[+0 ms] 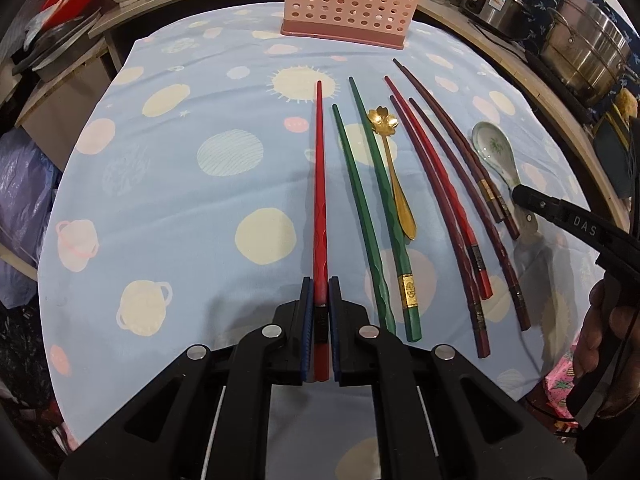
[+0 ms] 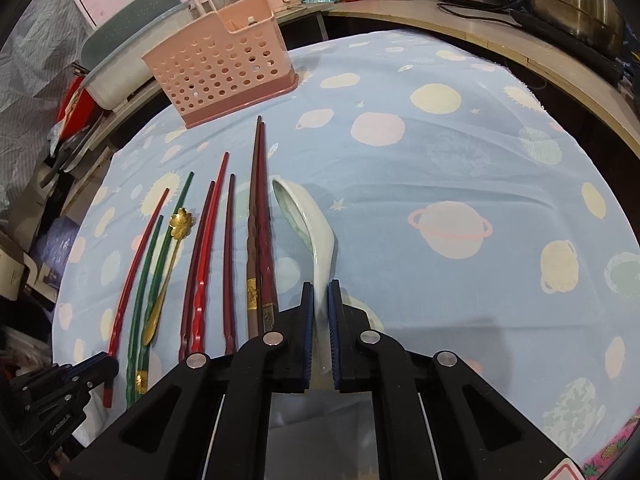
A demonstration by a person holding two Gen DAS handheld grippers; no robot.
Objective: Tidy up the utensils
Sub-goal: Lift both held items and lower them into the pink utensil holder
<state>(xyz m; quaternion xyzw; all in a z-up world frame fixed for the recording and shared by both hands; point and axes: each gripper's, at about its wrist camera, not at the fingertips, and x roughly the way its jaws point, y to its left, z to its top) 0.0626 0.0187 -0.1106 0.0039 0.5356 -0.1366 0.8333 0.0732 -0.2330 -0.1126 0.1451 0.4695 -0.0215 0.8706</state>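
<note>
left gripper (image 1: 320,298) clamped on the butt of a long red plastic chopstick (image 1: 319,168), leftmost of the row in front of the perforated pink plastic utensil basket (image 1: 348,0) on the bench. seen only from the right wrist: basket's open top, and right gripper (image 2: 320,300) jaws together on the handle of a white ceramic soup spoon (image 2: 308,224), rightmost of that row. handle end hidden behind the pads.
</note>
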